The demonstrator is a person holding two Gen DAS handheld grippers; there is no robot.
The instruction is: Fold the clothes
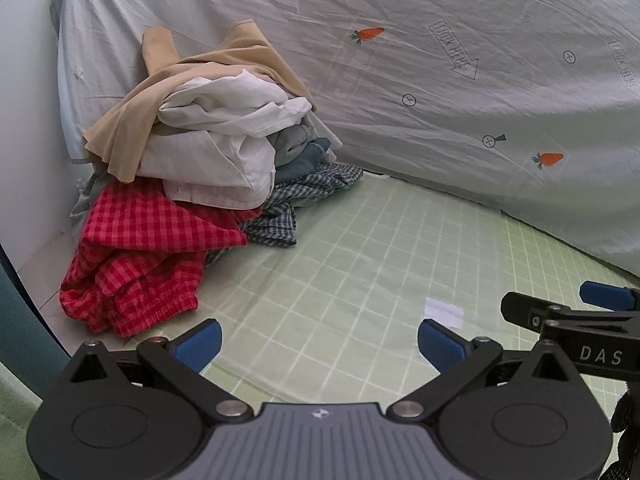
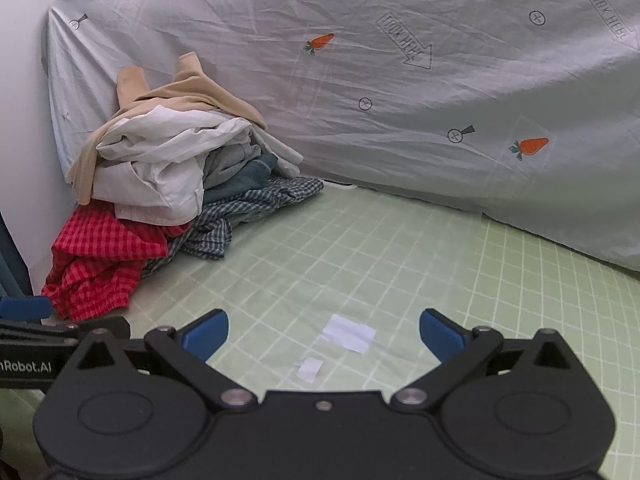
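Left wrist view, nearest first: the left tool (image 1: pixel 319 344) hangs with its blue pads spread wide and nothing between them, tilted down over the green checked sheet (image 1: pixel 360 248). At the right edge of that view the right tool (image 1: pixel 568 308) sits close alongside, also released; in its own view the right tool (image 2: pixel 324 334) is empty too, blue pads far apart. Just ahead of both, a white slip (image 2: pixel 350 334) and a smaller scrap (image 2: pixel 310 369) lie flat on the sheet.

Farther back on the left, the pile of clothes (image 1: pixel 192 168) is heaped against the wall: red gingham garment (image 1: pixel 136 256) at the front bottom, dark checked cloth (image 1: pixel 288 208) beside it, white shirt (image 1: pixel 224 136) and tan garment (image 1: pixel 180 76) on top. Behind it all hangs a grey printed cloth (image 1: pixel 440 80) with carrots.

No garment is picked out yet. The risks, as I judge them: pulling the red piece from under the heap would drag or topple the layers above; a wide bite may catch two fabrics at once; and the tools, so close together, could knock each other when reaching left.
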